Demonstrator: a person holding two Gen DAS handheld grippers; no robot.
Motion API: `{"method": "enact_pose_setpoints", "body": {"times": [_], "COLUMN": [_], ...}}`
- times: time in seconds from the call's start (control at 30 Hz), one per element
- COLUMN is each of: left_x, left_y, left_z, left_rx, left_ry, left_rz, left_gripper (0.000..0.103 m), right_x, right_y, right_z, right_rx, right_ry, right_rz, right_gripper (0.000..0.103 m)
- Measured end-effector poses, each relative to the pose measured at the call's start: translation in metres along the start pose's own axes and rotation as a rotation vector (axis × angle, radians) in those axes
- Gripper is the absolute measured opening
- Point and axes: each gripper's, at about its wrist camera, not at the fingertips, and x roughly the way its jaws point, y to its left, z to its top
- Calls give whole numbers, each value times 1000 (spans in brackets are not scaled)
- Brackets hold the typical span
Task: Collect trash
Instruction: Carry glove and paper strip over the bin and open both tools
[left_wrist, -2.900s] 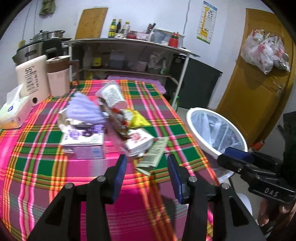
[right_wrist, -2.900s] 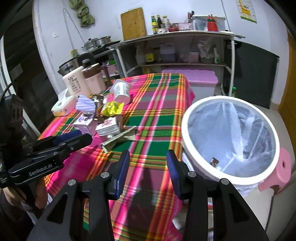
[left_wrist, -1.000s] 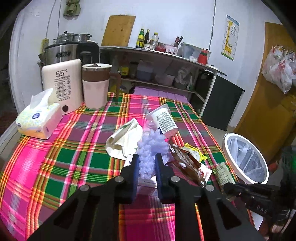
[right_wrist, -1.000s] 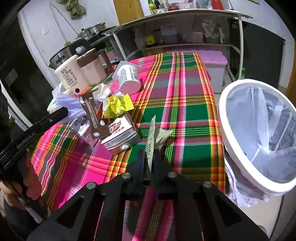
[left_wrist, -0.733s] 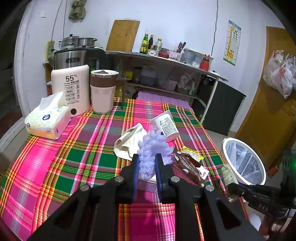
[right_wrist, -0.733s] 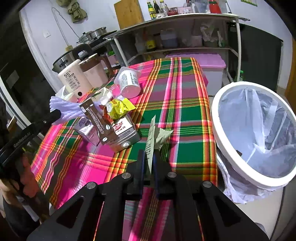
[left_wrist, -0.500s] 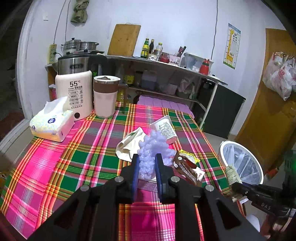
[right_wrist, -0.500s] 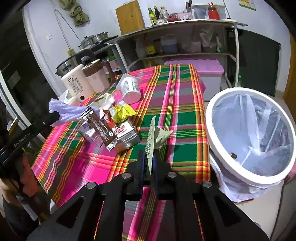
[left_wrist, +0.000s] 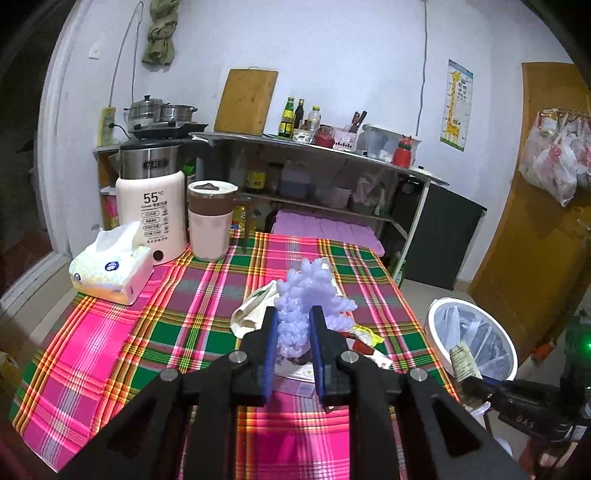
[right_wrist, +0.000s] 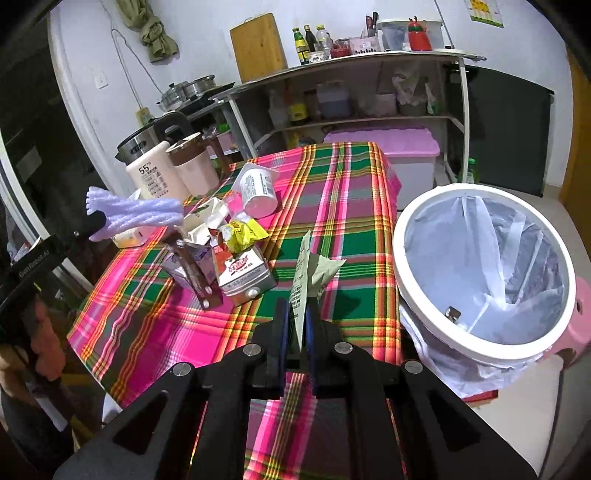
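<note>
My left gripper (left_wrist: 293, 328) is shut on a crumpled lilac plastic wrapper (left_wrist: 310, 299) and holds it above the plaid table; the wrapper also shows in the right wrist view (right_wrist: 136, 216). My right gripper (right_wrist: 297, 317) is shut on a pale green paper wrapper (right_wrist: 308, 271), held over the table's front edge, left of the white bin (right_wrist: 484, 273) lined with a clear bag. The bin also shows in the left wrist view (left_wrist: 471, 338). A heap of trash lies on the table: a milk carton (right_wrist: 245, 273), a yellow wrapper (right_wrist: 243, 230), a brown wrapper (right_wrist: 192, 269) and a tipped white cup (right_wrist: 258, 190).
A tissue pack (left_wrist: 110, 264), a white kettle (left_wrist: 151, 214) and a brown-lidded jug (left_wrist: 210, 219) stand at the table's far left. A shelf unit (left_wrist: 321, 173) and a pink box (right_wrist: 388, 147) stand behind. A wooden door (left_wrist: 535, 229) is at the right.
Both grippers went from open to shut, each on a piece of trash. Both have since lifted and drawn back from the table with their loads.
</note>
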Motion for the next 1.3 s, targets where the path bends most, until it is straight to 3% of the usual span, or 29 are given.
{"method": "enact_pose_setpoints", "body": {"times": [0.27,0.53,0.8,1.3], "left_x": [-1,14,27,49], "left_y": [-11,-44,-80,-129], "left_z": [1,-11,-18,-15], "left_rx": [3,41,80,125], "left_ry": [4,66,112,152], "left_rz": [-34,-121,-206,-299], "left_gripper": [18,18,18,18], "right_x": [-9,-20,-33,-44], "right_y": [-4,-11,-31,-69], "right_z": [-3,0,-1,-2], "right_rx": [8,9,28,76], "right_ry": [-12,-39,-54,-68], "right_rz": [-6,-37,-89,-154], "right_gripper": [9,9,9,9]}}
